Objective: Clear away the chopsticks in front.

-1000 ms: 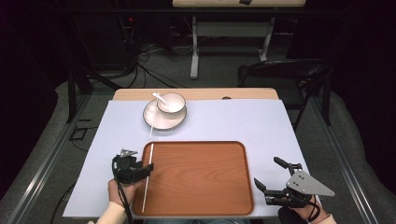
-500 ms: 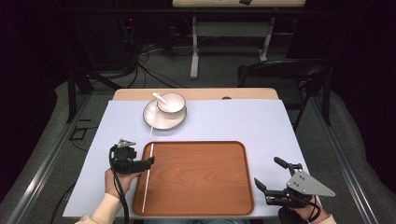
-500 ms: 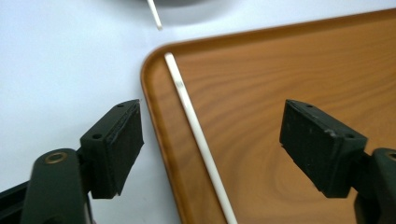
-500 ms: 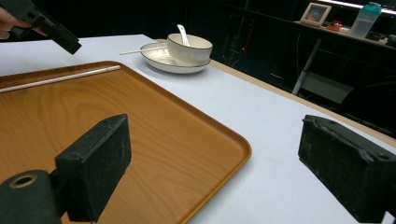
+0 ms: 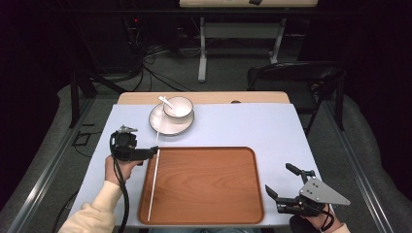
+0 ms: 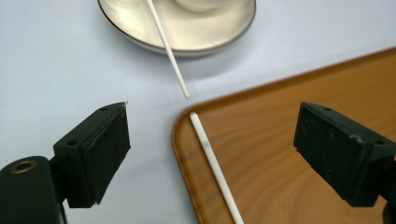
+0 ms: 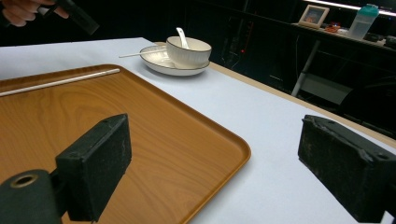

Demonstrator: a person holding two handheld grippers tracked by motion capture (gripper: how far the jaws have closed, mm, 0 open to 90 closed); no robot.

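Pale lavender cloth covers the table [image 5: 272, 131], and at its six o'clock lies the wooden tray [image 5: 209, 184]. At twelve o'clock from the tray sits a cream plate [image 5: 163, 127] carrying a bowl [image 5: 178, 107] with a spoon [image 5: 165, 101] in it.

One white chopstick [image 5: 154, 184] lies inside the tray along its nine o'clock edge, so that one looks delivered. A second chopstick [image 5: 158, 131] leans on the plate's rim, its tip ending just short of the tray corner; by my judgement it has yet to be moved.

The left gripper [image 5: 149, 153] hovers at the tray's ten o'clock corner; its jaws have just been opening and stand wide apart, touching nothing. The right gripper [image 5: 282, 184] waits at the tray's four o'clock corner, jaws spread and empty.
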